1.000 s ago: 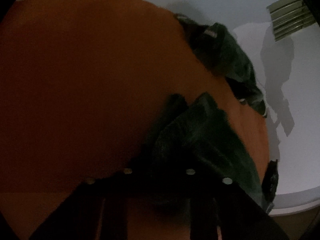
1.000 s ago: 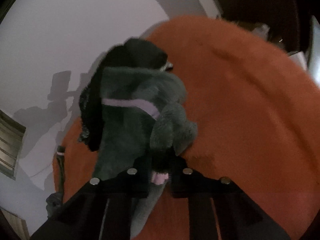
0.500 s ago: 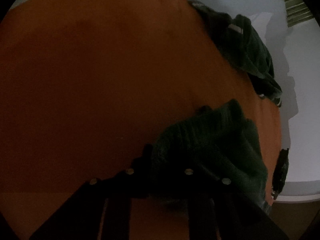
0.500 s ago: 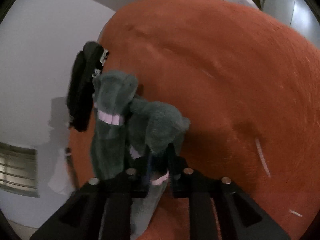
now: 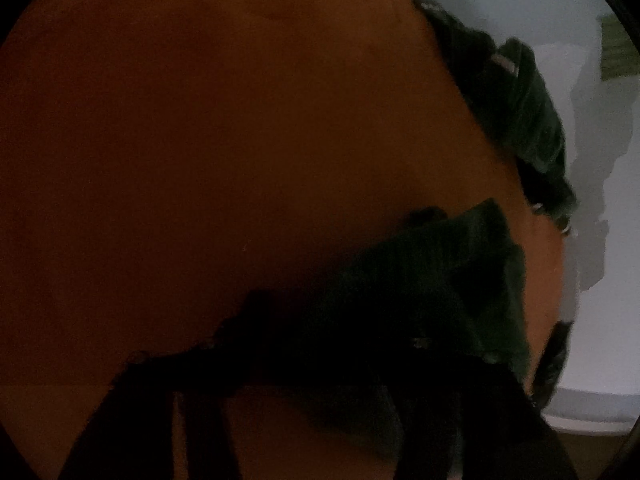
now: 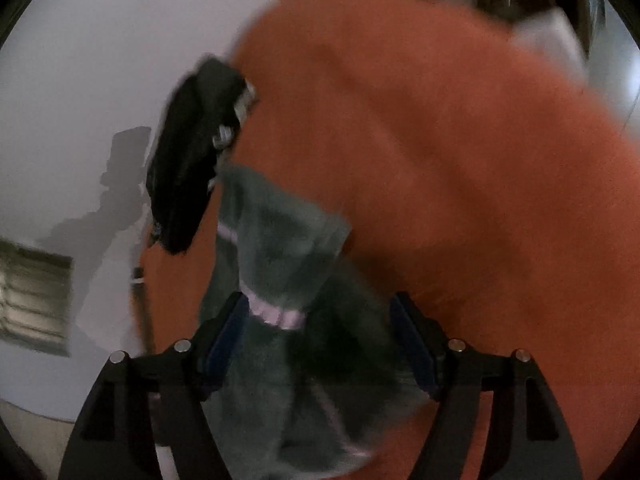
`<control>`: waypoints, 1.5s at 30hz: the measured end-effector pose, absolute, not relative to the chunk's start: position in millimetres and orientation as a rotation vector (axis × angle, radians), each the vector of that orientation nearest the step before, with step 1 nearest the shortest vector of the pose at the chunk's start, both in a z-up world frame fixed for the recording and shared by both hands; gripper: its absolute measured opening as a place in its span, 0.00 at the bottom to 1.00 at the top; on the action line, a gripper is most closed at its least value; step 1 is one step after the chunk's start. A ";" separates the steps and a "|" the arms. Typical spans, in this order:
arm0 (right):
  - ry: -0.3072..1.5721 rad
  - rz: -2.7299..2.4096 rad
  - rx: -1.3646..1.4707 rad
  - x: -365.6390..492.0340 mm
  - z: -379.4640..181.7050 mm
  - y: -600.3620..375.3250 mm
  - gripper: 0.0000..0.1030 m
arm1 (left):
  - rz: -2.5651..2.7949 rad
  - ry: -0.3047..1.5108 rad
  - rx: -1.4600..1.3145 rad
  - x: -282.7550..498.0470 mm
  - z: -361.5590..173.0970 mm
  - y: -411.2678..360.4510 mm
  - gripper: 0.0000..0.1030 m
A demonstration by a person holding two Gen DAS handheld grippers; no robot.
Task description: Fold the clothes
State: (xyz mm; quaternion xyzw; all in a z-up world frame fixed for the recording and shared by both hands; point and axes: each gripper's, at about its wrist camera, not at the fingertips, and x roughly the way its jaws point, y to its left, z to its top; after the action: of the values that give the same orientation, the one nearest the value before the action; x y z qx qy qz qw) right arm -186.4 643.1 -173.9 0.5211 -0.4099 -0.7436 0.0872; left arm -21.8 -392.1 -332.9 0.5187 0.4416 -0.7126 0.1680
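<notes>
Right gripper [image 6: 320, 332] spread wide, its 2 jaws straddling the grey-green garment [image 6: 288, 248] on the orange blanket [image 6: 460, 160]. Left gripper [image 5: 320, 360] too dark to read; black garment [image 6: 192, 152] lies ahead-left.

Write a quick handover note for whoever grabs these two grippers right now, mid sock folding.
Right hand-held gripper: open, jaws spread either side of the grey sock with pink stripes, not gripping it.
Left hand-held gripper: view very dark, state unclear; dark fabric lies across its fingers.
Things: grey sock crumpled on the orange blanket; dark garment at the blanket's edge, beside the sock.
Done: nothing looks neatly folded yet.
Left: flatten and fold the sock, then the dark garment.
</notes>
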 end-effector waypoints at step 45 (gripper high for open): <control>-1.483 -2.302 1.343 -104.2 -202.5 676.8 0.26 | -2.008 1.311 1.499 -39.1 -351.7 -438.0 0.21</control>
State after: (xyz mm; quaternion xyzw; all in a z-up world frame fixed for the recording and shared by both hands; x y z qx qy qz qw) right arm -104.2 676.8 -202.5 0.4397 -0.4858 -0.7540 0.0459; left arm -39.1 -438.0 -351.7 0.5236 0.4579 -0.7013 0.1559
